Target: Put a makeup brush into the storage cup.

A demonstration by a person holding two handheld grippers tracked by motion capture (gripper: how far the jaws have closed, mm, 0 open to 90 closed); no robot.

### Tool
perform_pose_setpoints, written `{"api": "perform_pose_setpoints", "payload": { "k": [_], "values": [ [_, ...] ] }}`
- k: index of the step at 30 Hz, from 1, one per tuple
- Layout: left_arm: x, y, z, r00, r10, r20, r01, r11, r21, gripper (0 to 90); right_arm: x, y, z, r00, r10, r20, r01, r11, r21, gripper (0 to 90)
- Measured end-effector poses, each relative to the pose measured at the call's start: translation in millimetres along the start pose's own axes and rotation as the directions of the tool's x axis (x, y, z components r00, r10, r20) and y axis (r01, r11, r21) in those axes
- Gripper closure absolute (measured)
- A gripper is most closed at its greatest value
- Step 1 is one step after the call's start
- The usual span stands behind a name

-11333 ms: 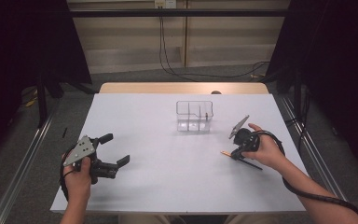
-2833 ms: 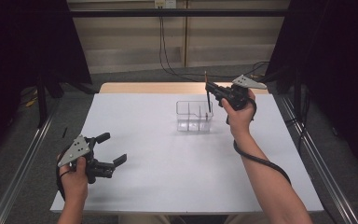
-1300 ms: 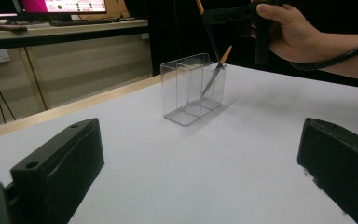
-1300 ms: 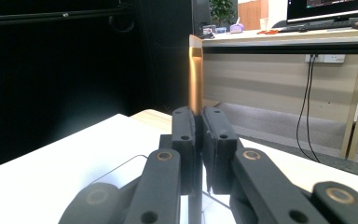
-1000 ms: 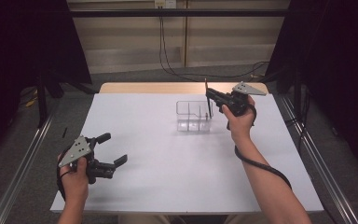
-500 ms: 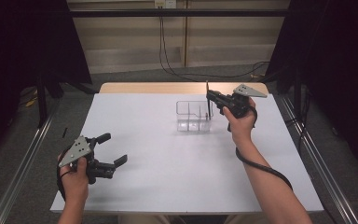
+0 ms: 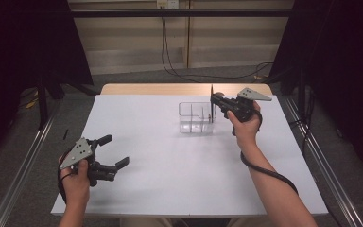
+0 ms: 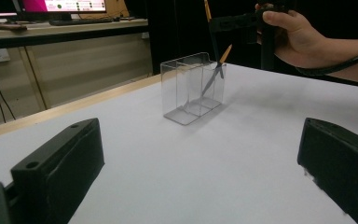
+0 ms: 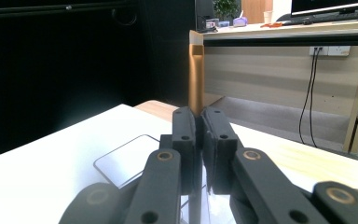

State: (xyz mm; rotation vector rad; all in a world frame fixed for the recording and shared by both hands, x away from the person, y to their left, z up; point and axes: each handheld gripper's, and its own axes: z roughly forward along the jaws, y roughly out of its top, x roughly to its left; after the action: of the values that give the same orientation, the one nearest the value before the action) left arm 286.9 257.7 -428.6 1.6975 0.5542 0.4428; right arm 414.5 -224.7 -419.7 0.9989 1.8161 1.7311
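Note:
A clear plastic box (image 7: pixel 196 118) with dividers stands on the white table (image 7: pixel 170 184), a little beyond its middle. A thin pencil-like stick (image 8: pixel 216 74) with an orange end leans inside it. My right gripper (image 7: pixel 216 100) hovers at the box's right end, shut on a second thin stick (image 7: pixel 211 106) that it holds upright. That stick's brown upper part (image 9: pixel 196 79) rises from between the closed jaws (image 9: pixel 200 116). Whether its lower end is inside the box I cannot tell. My left gripper (image 7: pixel 114 150) rests at the table's near left, open and holding nothing.
The person's right hand (image 8: pixel 289 32) and trailing cable (image 7: pixel 264 170) reach over the table's right side. A wooden strip (image 7: pixel 184 89) edges the far side of the table. Metal rails (image 7: pixel 23 165) run along the floor on both sides.
In the oldest frame my right gripper was low at the table's right, on the stick. It now holds the stick upright by the box. Over the last second nothing visibly moved.

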Motion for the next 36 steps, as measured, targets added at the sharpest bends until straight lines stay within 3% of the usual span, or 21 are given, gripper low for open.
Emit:
{"api": "perform_pose_setpoints", "payload": {
  "k": [8,9,12,22,36],
  "values": [
    [-0.4,0.1,0.2,1.0000,0.000,-0.001,0.000,1.0000,0.002,0.3,-1.2,-3.1,-3.1,0.9999,0.016,-0.002,-0.015,1.000,0.020,83.8],
    [-0.5,0.1,0.2,1.0000,0.000,-0.001,0.000,1.0000,0.001,0.3,-1.4,-3.7,-3.4,0.9997,0.025,-0.005,-0.025,0.999,0.021,81.0],
    [-0.5,0.1,0.3,1.0000,0.001,0.000,-0.001,1.0000,0.000,0.3,-0.2,-3.6,-3.8,0.9985,0.051,-0.019,-0.051,0.998,0.022,60.4],
    [-0.8,-0.2,1.0,1.0000,0.003,0.004,-0.003,1.0000,0.003,0.3,5.2,0.4,-7.2,0.9982,0.055,-0.026,-0.054,0.998,0.018,29.9],
    [-0.3,-2.0,-0.5,1.0000,0.000,0.000,0.000,1.0000,0.002,0.3,2.0,-2.1,-20.9,0.9978,0.062,-0.025,-0.061,0.997,0.038,19.2]
  ]
}}
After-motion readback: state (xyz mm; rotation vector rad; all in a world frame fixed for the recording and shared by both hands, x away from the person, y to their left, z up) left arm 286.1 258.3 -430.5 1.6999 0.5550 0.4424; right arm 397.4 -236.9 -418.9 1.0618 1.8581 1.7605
